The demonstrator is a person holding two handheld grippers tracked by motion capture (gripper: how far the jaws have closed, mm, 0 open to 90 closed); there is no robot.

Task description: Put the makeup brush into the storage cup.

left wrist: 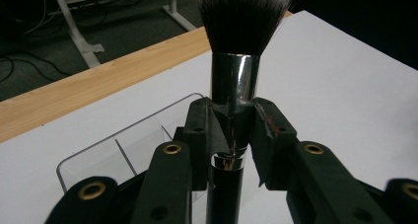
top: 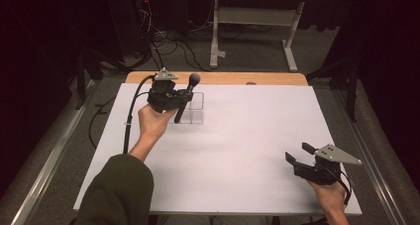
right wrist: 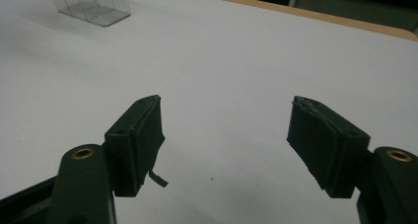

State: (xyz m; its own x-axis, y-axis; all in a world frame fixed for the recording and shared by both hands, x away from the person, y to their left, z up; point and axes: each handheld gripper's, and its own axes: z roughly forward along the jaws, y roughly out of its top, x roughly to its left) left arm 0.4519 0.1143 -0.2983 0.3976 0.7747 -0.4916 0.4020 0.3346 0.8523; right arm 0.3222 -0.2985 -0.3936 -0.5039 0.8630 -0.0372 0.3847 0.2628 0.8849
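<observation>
Left gripper [left wrist: 231, 135]: its jaws were clamped on the brush [left wrist: 235, 86], pads pressed against the chrome collar from both sides, just under the bristles.
Left gripper, high view: the gripper [top: 179, 97] sat at the far left of the table [top: 247, 136], held in the left hand [top: 153, 122], a cable trailing down from it toward the table's left edge.
Brush: upright with a slight tilt, bristles up, dark handle pointing down; in the high view the brush [top: 187, 93] had its lower end at the box [top: 194, 108], seemingly inside its near-left part, though I could not tell whether it touched the floor of it.
Bristles: dark with pale tips, fanned out at the top of the left gripper view.
Box: clear plastic, split by thin walls into compartments, standing on the white sheet near the far wooden edge [top: 218, 78]; in the left gripper view the box [left wrist: 123, 145] lay just behind and below the jaws.
Right gripper [right wrist: 226, 140]: jaws stood wide apart with nothing between them, bare white table under them.
Right gripper, high view: the gripper [top: 301, 154] rested near the near right corner, held in the right hand [top: 333, 197], well apart from brush and box.
Box, right gripper view: the box [right wrist: 91, 4] showed far off at the top left.
</observation>
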